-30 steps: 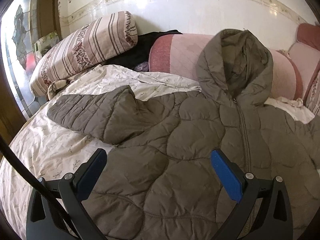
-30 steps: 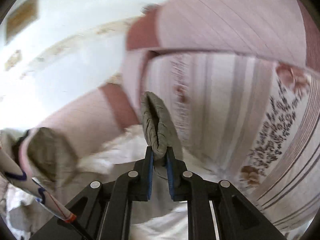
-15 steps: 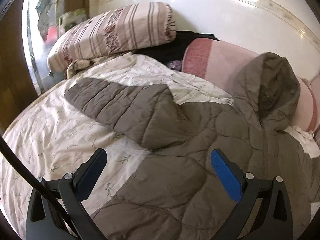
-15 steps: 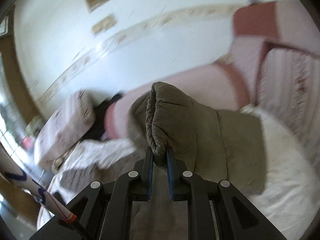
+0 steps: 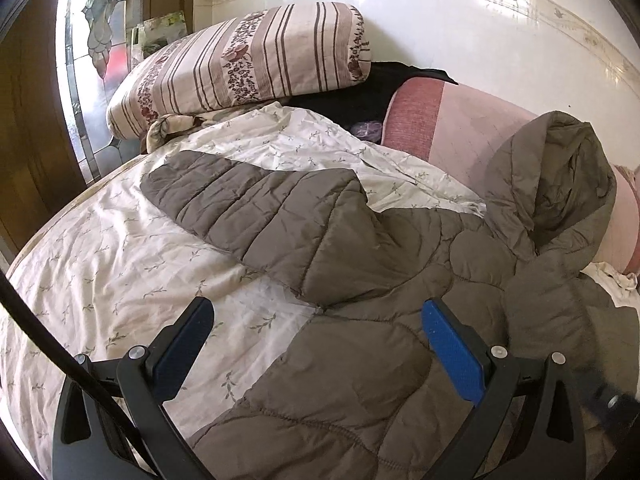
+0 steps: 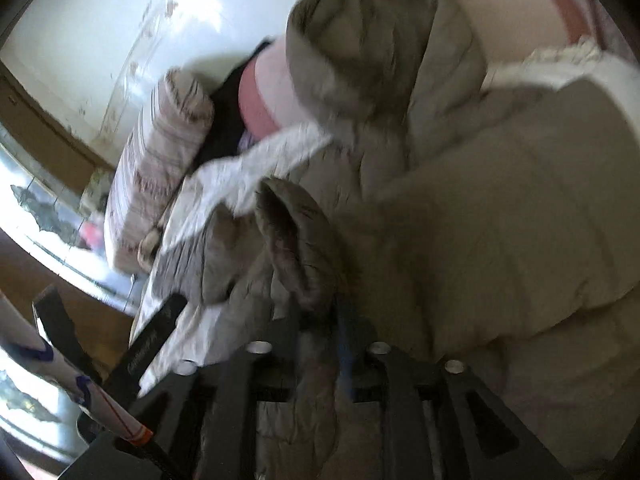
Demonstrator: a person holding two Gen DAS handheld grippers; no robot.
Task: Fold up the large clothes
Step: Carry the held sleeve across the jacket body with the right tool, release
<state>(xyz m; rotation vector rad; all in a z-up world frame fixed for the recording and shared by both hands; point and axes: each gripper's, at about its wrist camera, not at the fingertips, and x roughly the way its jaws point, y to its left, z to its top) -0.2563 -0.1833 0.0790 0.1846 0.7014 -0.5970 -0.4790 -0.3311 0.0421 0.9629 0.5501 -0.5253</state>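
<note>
A grey-brown quilted hooded jacket (image 5: pixel 380 280) lies spread on the bed. One sleeve (image 5: pixel 248 204) stretches out to the left and the hood (image 5: pixel 560 184) leans on a pink cushion. My left gripper (image 5: pixel 316 344) is open and empty, just above the jacket's left edge below the sleeve. In the blurred right wrist view my right gripper (image 6: pixel 320 316) is shut on the jacket's other sleeve cuff (image 6: pixel 296 240) and holds it over the jacket's body (image 6: pixel 500 220).
A floral white sheet (image 5: pixel 100 272) covers the bed. A striped pillow (image 5: pixel 240 68) and a dark garment (image 5: pixel 360 96) lie at the back by the wall. A pink cushion (image 5: pixel 452 124) is behind the hood. A window and wooden frame (image 5: pixel 36 112) stand at left.
My right gripper has swung the held cuff from near the right-hand pillows over toward the jacket's body. My left gripper has shifted left, bringing the left sleeve more into view.
</note>
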